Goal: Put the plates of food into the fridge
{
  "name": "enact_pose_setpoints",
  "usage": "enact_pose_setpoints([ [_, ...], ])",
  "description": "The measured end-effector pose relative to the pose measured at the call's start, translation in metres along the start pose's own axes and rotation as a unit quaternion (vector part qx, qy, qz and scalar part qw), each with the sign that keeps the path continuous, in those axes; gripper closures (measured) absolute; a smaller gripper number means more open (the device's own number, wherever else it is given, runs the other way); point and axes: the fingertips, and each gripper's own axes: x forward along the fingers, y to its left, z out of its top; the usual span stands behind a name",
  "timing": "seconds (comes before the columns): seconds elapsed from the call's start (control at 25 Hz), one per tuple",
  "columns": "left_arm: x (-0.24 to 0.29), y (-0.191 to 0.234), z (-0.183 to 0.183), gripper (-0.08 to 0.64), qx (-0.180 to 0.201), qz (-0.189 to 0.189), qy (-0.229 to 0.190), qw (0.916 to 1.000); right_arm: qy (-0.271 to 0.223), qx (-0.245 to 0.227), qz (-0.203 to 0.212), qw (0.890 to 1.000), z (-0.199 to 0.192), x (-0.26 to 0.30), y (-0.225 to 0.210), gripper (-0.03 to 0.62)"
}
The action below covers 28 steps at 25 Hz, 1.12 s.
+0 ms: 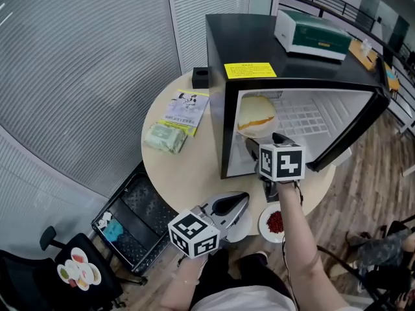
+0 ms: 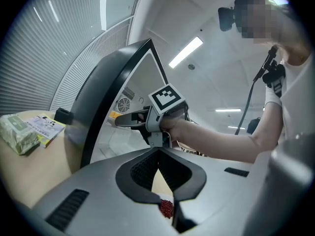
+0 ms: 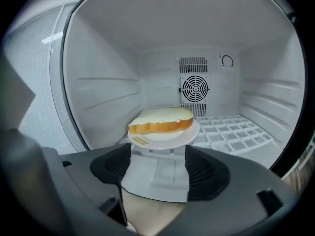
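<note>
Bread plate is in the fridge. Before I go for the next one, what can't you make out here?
- Red food: too small in the head view; the left gripper body hides most of it in its own view.
- Yellow label print: too small, head view.
- Fridge floor nearest the door: mostly covered by the right gripper in its view.

Overhead head view, near gripper views, shared fridge point(image 1: 259, 37)

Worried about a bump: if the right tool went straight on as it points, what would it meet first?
Most likely the plate of bread, just ahead inside the fridge.
</note>
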Motion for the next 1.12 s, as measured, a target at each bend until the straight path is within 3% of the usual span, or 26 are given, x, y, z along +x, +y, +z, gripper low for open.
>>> enact_pose_setpoints([
  [0.24,0.003,-0.007,-0.005,0.555,-0.006,-0.001,0.001,1.0000,-0.007,-0.047,-0.019,0.999,-0.006,-0.025,-0.006,0.270],
  [0.36,0.005,-0.010,-0.009,0.555,-0.007,0.003,0.004,1.0000,-0.056,0.037,0.012,0.998,-0.020,-0.049,-0.010,0.272],
  [0.48,0.011,-0.013,-0.013,0.555,-0.002,0.013,0.006,0.9999,-0.106,0.157,0.099,0.977,-0.044,-0.080,-0.001,0.272],
  [0.56,0.016,-0.016,-0.018,0.555,0.009,0.023,0.009,0.9997,-0.124,0.195,0.114,0.966,-0.063,-0.101,-0.002,0.283],
  [0.6,0.019,-0.018,-0.020,0.555,0.015,0.028,0.012,0.9994,-0.135,0.207,0.105,0.963,-0.072,-0.111,-0.007,0.378],
  [0.64,0.023,-0.021,-0.022,0.555,0.022,0.031,0.014,0.9992,-0.147,0.219,0.095,0.960,-0.079,-0.120,-0.013,0.552],
  [0.72,0.030,-0.028,-0.023,0.555,0.035,0.033,0.015,0.9987,-0.165,0.232,0.086,0.955,-0.088,-0.136,-0.023,0.584],
  [0.8,0.037,-0.034,-0.023,0.555,0.042,0.031,0.013,0.9986,-0.172,0.216,0.070,0.959,-0.094,-0.148,-0.031,0.584],
  [0.96,0.044,-0.048,-0.022,0.555,0.055,0.035,0.009,0.9978,-0.165,0.101,0.004,0.981,-0.115,-0.170,-0.038,0.584],
  [1.04,0.047,-0.055,-0.023,0.555,0.059,0.034,0.004,0.9977,-0.163,0.068,-0.014,0.984,-0.126,-0.179,-0.039,0.584],
  [1.12,0.049,-0.061,-0.027,0.555,0.061,0.032,-0.001,0.9976,-0.164,0.068,-0.023,0.984,-0.138,-0.187,-0.041,0.584],
])
